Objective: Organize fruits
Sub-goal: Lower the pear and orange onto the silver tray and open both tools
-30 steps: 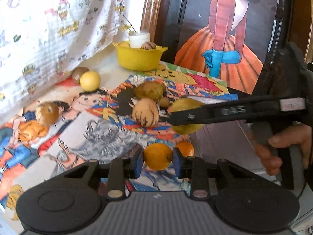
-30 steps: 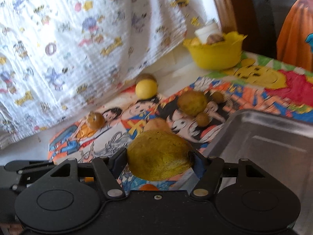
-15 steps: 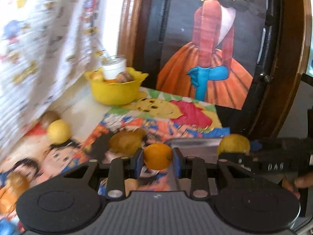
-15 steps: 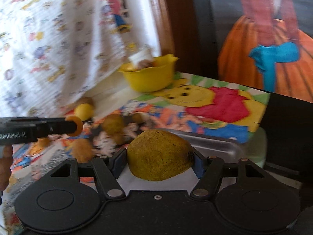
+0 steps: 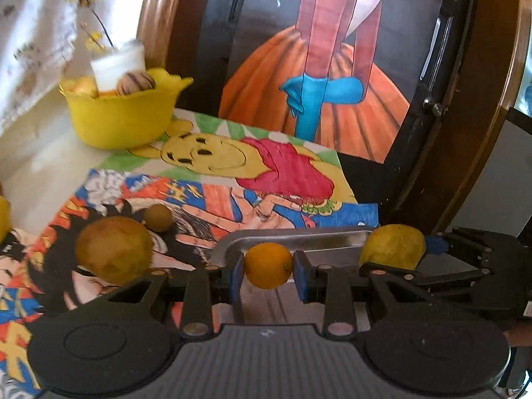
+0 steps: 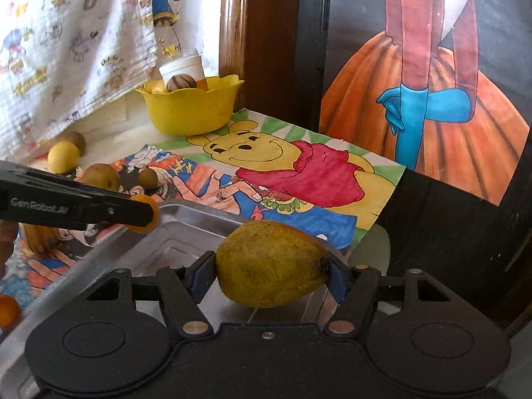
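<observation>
My left gripper (image 5: pixel 268 266) is shut on a small orange (image 5: pixel 268 265) and holds it above the near-left part of a metal tray (image 5: pixel 299 237). My right gripper (image 6: pixel 271 272) is shut on a yellow-green mango (image 6: pixel 272 262) over the same tray (image 6: pixel 186 222). The mango also shows at the right in the left wrist view (image 5: pixel 392 247). The orange shows at the left gripper's tip in the right wrist view (image 6: pixel 148 214).
A yellow bowl (image 6: pixel 189 109) with fruit and a white jar stands at the back. Loose fruits lie on the cartoon mat: a brown one (image 5: pixel 113 249), a small round one (image 5: pixel 158 217), a yellow one (image 6: pixel 63 156). Another orange (image 6: pixel 7 311) lies left of the tray.
Both grippers have swung right, away from the loose fruits, and now hold their fruits over the metal tray. The grips have not changed.
</observation>
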Motion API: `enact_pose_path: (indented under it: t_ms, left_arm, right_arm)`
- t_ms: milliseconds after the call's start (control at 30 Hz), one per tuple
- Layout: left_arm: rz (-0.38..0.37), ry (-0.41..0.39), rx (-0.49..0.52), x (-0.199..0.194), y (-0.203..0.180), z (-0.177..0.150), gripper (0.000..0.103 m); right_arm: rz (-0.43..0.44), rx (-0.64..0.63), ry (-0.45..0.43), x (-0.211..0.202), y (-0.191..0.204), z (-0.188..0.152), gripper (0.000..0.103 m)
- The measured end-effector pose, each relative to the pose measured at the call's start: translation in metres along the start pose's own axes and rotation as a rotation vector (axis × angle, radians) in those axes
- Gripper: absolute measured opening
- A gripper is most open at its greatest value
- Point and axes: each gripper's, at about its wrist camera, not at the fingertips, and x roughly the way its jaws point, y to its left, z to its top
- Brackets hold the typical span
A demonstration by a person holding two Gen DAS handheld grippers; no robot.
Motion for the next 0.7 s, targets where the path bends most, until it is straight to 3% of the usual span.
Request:
enact_pose_path:
  t_ms: [533,700]
  left_arm:
    - [0.017,0.068,-0.010,0.027,0.005,0.002,0.036]
    - [0.023,0.072,-0.041,0.024,0.006,0.003,0.042]
  right_arm:
    - [-0.004,-0.040,-0.001,0.015,0.005,0.000,0.070]
    - [-0.001,-0.031,-0.004,0.008,0.002,-0.002,0.079]
